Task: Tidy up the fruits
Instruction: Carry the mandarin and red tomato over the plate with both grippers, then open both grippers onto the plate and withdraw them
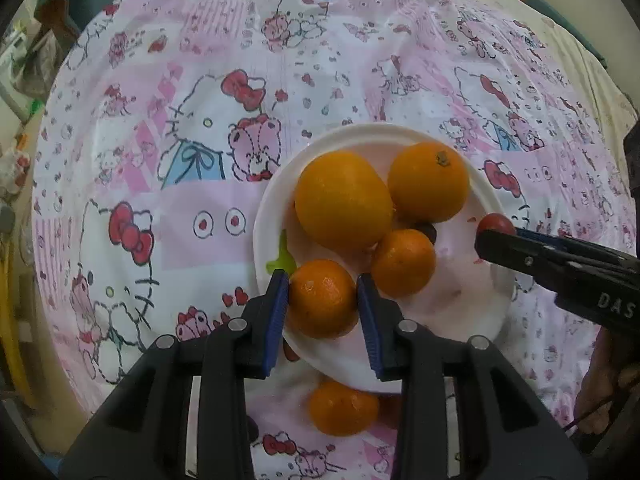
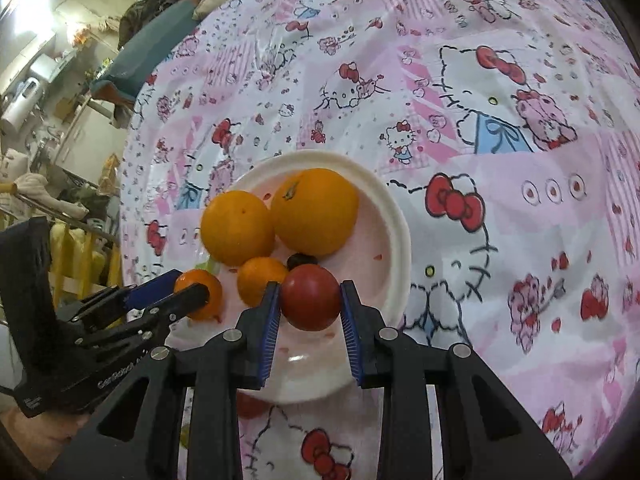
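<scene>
pink cartoon tablecloth (image 1: 200, 80) under white plate (image 1: 272, 200), mandarin (image 1: 343, 407)

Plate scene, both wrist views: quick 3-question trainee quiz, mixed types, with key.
1. True or false: the left gripper holds a small orange.
2. What does the right gripper hold? A) red tomato B) banana C) grape
3. Fill in: one more orange lies on the tablecloth, ____ the white plate.

Key: 1 true; 2 A, the red tomato; 3 off.
</scene>
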Tool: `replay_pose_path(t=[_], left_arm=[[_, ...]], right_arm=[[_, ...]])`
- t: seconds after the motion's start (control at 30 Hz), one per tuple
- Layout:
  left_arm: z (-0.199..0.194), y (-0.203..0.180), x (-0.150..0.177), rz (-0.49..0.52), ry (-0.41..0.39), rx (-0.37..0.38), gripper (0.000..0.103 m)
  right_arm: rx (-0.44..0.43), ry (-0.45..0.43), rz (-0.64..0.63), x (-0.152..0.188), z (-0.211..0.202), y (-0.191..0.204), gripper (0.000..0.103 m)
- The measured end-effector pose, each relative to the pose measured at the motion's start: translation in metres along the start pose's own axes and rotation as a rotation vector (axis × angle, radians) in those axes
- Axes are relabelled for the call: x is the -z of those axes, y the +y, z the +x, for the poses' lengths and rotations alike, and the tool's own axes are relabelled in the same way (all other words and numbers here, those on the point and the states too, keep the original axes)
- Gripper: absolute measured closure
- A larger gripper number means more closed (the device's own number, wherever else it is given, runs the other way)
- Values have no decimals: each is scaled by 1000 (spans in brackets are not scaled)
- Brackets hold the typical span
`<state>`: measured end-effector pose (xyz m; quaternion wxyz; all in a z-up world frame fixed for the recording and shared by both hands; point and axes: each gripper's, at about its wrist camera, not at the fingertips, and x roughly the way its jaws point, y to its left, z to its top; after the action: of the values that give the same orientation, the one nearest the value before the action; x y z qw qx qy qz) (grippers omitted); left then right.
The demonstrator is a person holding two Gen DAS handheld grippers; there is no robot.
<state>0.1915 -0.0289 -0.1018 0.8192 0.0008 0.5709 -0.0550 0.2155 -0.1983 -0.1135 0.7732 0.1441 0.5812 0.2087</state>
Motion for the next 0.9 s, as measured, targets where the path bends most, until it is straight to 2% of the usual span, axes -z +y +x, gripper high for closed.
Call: replay_pose_path(t=[0.13, 0.23, 0.5, 0.9], left_arm=[[3, -3, -2, 7, -2, -9, 72], [7, -1, -6, -5, 3, -11, 72], [6, 5, -8, -39, 1, 0, 70], [5, 4, -7, -36, -5, 5, 70]], right_arm=[[1, 14, 50, 3, 10, -8, 72], [15, 15, 32, 4, 10, -8, 72], [8, 10, 81, 2, 8, -23, 71], [-9, -9, 104, -2, 3, -26, 69]])
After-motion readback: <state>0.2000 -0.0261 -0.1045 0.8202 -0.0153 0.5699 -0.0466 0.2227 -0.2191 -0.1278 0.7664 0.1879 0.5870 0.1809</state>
